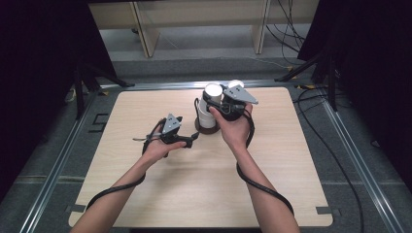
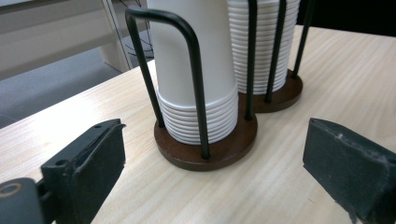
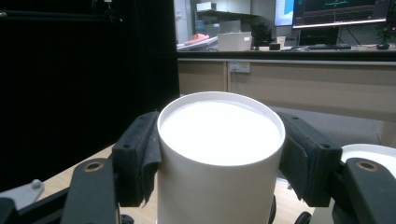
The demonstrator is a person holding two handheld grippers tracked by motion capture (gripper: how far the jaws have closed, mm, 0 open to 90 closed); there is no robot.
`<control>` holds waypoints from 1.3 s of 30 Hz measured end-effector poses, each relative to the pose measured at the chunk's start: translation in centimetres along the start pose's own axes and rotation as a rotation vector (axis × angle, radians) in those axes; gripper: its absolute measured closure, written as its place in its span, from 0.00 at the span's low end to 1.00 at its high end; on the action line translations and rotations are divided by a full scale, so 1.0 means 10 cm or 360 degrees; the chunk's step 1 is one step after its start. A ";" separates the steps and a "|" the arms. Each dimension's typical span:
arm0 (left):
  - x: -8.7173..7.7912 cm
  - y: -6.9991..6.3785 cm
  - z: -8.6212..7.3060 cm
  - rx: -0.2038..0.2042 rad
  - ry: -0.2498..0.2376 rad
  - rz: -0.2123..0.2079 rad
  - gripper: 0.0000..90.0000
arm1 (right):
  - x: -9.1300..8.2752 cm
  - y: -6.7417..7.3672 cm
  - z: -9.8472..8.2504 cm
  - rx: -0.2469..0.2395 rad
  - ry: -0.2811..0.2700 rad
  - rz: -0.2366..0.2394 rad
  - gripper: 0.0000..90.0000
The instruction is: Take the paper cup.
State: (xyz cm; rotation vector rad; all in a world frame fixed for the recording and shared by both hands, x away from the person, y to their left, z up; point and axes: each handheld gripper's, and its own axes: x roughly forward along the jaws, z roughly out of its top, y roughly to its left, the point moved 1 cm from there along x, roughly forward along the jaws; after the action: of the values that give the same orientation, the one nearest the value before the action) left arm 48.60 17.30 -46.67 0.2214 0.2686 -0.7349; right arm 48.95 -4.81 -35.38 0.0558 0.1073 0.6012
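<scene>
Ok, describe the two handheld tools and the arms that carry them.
Both tools are black. The left tool and the right tool each carry a grey three-cornered plate on top. Each trails a thick black cable back along the forearm. In the left gripper view, the pads are dark, blocky and slightly frayed. The forearms are bare, with no sleeves.

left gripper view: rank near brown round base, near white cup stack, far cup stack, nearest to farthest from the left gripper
1. Near brown round wooden base, just ahead between the fingers.
2. Near white paper cup stack, standing on that base.
3. Far white paper cup stack, behind, right.
</scene>
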 end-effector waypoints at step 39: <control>-0.85 -0.48 -0.24 0.0021 -0.0078 -0.0046 0.05 | -0.79 0.08 -0.44 -0.0002 0.0022 0.0151 0.38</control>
State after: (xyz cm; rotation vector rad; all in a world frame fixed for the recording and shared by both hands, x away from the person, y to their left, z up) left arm 38.88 19.93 -46.76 0.2124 0.2208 -0.7697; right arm 41.52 -8.56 -38.98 0.0555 0.1183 0.6966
